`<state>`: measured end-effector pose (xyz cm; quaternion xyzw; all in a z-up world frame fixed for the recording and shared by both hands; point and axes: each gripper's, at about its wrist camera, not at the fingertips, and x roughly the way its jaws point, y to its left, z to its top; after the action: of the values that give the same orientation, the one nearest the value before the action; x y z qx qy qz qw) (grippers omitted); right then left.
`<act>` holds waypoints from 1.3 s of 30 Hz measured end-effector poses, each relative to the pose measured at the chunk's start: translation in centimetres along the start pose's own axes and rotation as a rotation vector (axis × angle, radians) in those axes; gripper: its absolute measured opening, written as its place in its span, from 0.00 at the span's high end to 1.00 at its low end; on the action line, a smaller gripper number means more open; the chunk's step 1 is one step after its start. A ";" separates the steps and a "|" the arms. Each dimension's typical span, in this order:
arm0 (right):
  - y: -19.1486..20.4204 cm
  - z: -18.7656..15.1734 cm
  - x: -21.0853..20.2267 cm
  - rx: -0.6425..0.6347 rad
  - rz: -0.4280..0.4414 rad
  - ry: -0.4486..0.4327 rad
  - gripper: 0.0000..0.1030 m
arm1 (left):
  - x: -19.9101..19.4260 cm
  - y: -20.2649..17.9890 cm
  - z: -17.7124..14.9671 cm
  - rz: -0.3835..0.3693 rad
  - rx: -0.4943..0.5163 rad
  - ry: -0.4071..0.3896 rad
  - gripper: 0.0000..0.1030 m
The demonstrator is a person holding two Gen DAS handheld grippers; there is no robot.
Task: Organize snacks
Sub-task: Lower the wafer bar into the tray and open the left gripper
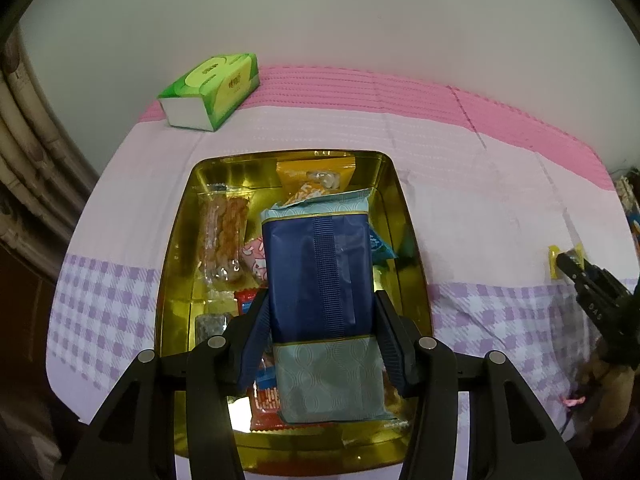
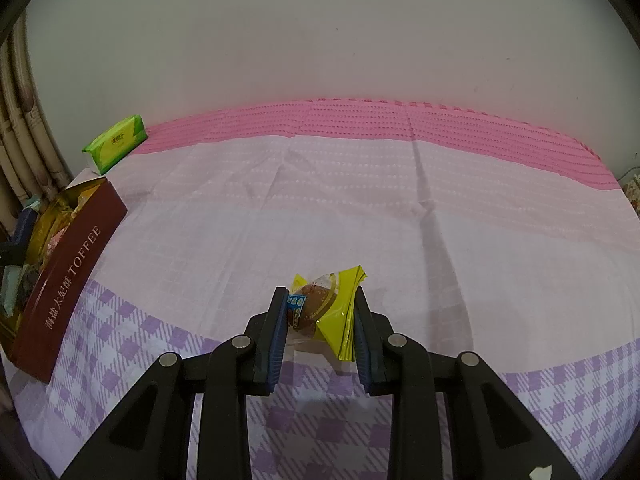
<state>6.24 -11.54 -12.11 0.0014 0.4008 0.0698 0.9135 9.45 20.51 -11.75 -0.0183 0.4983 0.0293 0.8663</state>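
1. I had the left gripper (image 1: 320, 312) clamped on a blue-and-teal snack pack (image 1: 322, 276), pads pressed on both long sides, pack lengthwise along the fingers.
2. The pack hung above the open gold-lined tin (image 1: 412, 240), over its right half; I couldn't tell if its far end touched the contents.
3. Inside the tin: a clear pack of nuts (image 1: 224, 240) at 10 o'clock from the held pack, an orange packet (image 1: 316, 172) at 12, a pink wrapper (image 1: 254, 260) just left of it, a red packet (image 1: 264, 404) at 7 near the front wall.
4. My right gripper (image 2: 320, 308) was closed on a yellow-wrapped candy (image 2: 324, 308), brown sweet showing through the clear window, fingertips at both ends, down at the tablecloth (image 2: 360, 208).
5. From the right wrist view the tin sat at 9 o'clock, well apart from the candy, maroon side reading TOFFEE.
6. A green tissue box (image 1: 212, 88) stood at 11 o'clock beyond the tin, at the table's far edge by the wall (image 1: 320, 12).
7. In the left wrist view the right gripper showed at 3 o'clock, on the checked part of the cloth.
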 end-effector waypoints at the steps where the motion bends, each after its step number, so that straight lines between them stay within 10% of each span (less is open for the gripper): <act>1: 0.0 0.0 0.0 -0.002 0.000 0.001 0.74 | 0.2 0.0 0.0 0.004 0.001 0.000 0.50; 39: 2.5 1.0 -3.2 -0.013 0.074 -0.044 0.74 | -4.5 1.4 -1.1 0.134 -0.028 -0.076 0.44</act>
<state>4.53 -9.41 -8.88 0.0116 0.3798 0.1059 0.9189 6.14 21.67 -8.39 0.0041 0.4646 0.0946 0.8804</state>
